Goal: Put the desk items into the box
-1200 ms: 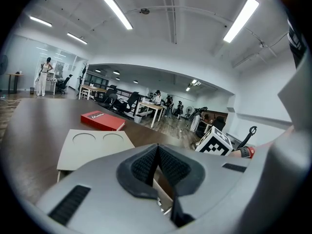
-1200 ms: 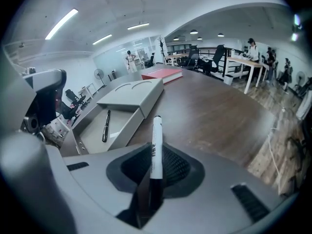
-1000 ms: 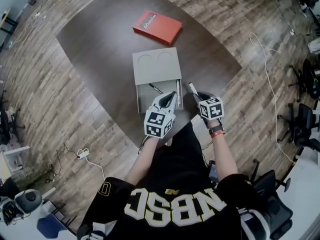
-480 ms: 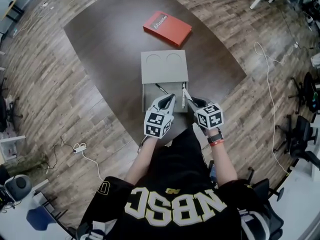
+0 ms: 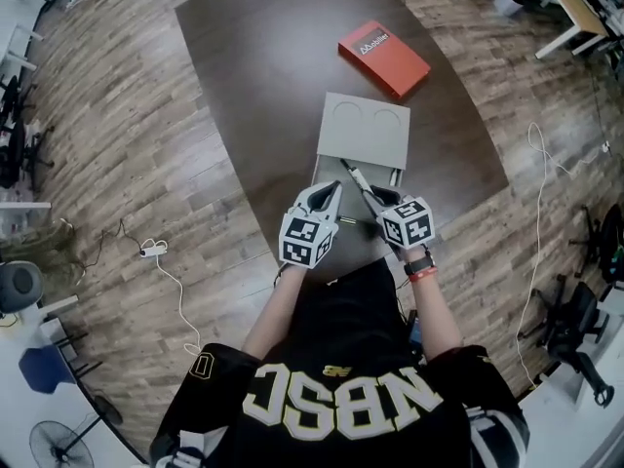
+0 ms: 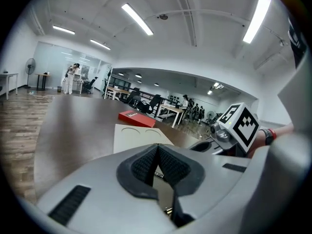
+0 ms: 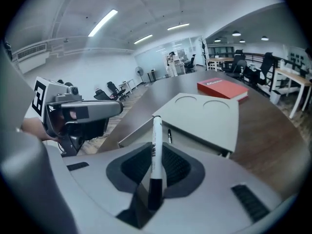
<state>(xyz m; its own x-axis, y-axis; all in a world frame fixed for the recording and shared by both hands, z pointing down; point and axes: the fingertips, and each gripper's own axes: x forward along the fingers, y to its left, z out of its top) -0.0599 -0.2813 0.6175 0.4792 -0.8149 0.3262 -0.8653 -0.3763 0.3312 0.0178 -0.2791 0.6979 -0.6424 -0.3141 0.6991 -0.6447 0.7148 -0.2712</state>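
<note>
The right hand-held gripper (image 7: 156, 164) is pinching a white marker (image 7: 156, 138) near its dark end, with the pale barrel sticking out past the jaws toward a grey box (image 7: 136, 130) that is sitting on the dark tabletop (image 5: 263, 76). Just beside it, the left hand-held gripper (image 6: 157, 155) is hovering with its jaws pressed together and nothing between them, aiming at the same near end of the box. The box's lid (image 5: 366, 130), stamped with two round hollows, is covering the far part only, so the near part is lying open between the two grippers. In the head view, the marker's tip is hanging over that opening, close to the lid's edge. At least one dark pen (image 7: 169, 135) is already resting inside, under the lip of the lid. What else may be in there is hidden by the lid and the grippers. Beyond the box, a red book (image 5: 383, 58) is lying flat on the tabletop, apart from the lid's far corner and untouched. No other loose item is showing on the surface. The job is looking well advanced: one pen is stowed and the marker is in the air, not yet let go. What is left, by this reading, is dropping the marker in and perhaps sliding the lid closed. Whether the red book is meant for the box is not clear, as it is looking too broad to fit easily.
</note>
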